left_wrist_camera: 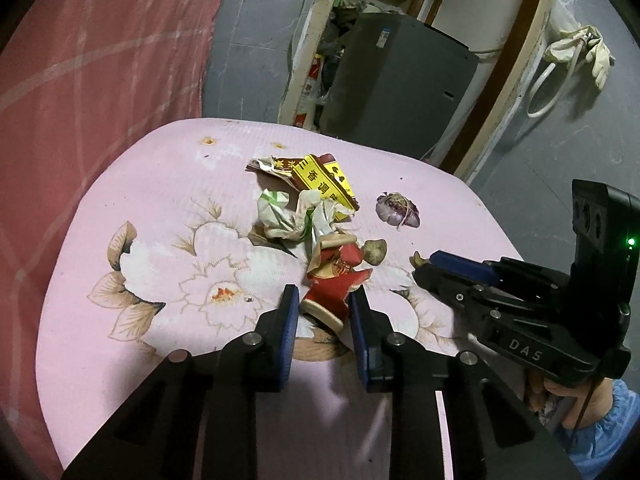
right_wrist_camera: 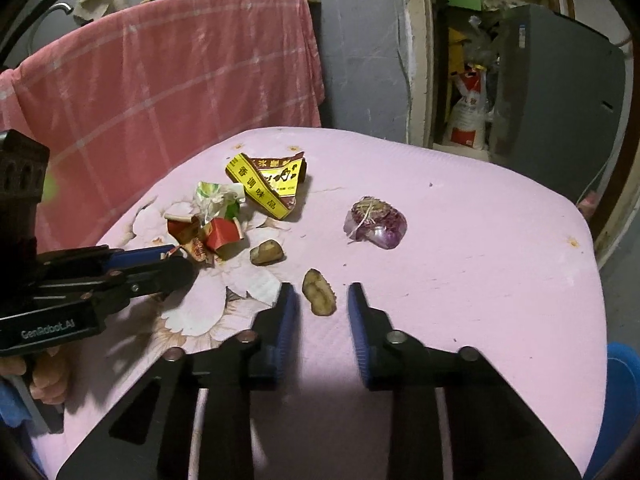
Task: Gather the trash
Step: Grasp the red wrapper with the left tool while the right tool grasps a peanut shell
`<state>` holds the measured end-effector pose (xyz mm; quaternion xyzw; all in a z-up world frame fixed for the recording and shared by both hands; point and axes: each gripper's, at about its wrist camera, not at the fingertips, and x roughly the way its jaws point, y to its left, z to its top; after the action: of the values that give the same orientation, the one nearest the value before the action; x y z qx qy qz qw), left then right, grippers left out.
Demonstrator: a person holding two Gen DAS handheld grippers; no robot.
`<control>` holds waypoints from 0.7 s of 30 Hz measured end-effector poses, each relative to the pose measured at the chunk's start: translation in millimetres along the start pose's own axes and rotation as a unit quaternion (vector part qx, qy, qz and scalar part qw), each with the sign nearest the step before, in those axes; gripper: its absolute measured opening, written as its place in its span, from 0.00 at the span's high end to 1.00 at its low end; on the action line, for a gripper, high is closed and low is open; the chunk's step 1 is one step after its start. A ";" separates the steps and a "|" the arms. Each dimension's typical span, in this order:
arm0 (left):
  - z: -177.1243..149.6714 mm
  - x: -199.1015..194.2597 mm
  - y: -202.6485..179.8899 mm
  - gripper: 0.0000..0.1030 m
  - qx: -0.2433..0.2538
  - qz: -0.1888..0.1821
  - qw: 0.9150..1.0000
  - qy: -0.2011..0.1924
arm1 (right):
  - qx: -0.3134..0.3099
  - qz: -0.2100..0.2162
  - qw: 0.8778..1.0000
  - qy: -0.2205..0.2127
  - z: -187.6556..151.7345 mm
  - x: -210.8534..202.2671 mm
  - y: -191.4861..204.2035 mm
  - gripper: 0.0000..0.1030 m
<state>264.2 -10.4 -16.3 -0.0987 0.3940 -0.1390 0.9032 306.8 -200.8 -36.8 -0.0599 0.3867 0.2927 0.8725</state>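
We note the left gripper pinching the crumpled red paper cup on the pink floral table. The right gripper flanks a small brown peel scrap, fingers not touching it.

The crushed red paper cup hides its lower end between the left gripper's fingers. The pink flowered desk runs off the bottom edge. Writing on the yellow-and-brown seasoning packet is too small to read.

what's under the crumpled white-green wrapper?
The crumpled white-green wrapper lies on the pink floral mat, its far edge overlapping the yellow seasoning packet and its near edge the crushed red paper cup. Whatever lies directly beneath it is covered.
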 end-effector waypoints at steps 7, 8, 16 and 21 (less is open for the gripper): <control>-3.4 -4.2 -1.5 0.81 -0.003 0.003 1.000 -0.010 | 0.003 -0.001 1.000 -0.004 -1.6 -0.5 2.0 0.87; -4.3 -5.7 -1.9 0.82 -0.003 0.003 1.000 -0.012 | 0.004 -0.001 1.000 -0.005 -1.8 -1.1 1.9 0.89; -14.0 -26.7 -10.0 0.82 -0.002 0.002 0.999 -0.043 | 0.033 0.000 0.999 -0.038 -12.9 -20.7 -4.5 0.90; -18.7 -39.4 -20.6 0.82 0.007 0.005 0.998 -0.070 | 0.042 -0.009 0.996 -0.076 -21.1 -41.7 -3.1 0.90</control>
<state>221.1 -18.1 4.1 -0.1004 0.3293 -0.1301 0.9298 272.9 -229.7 -22.2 -0.0047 0.3305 0.2723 0.9037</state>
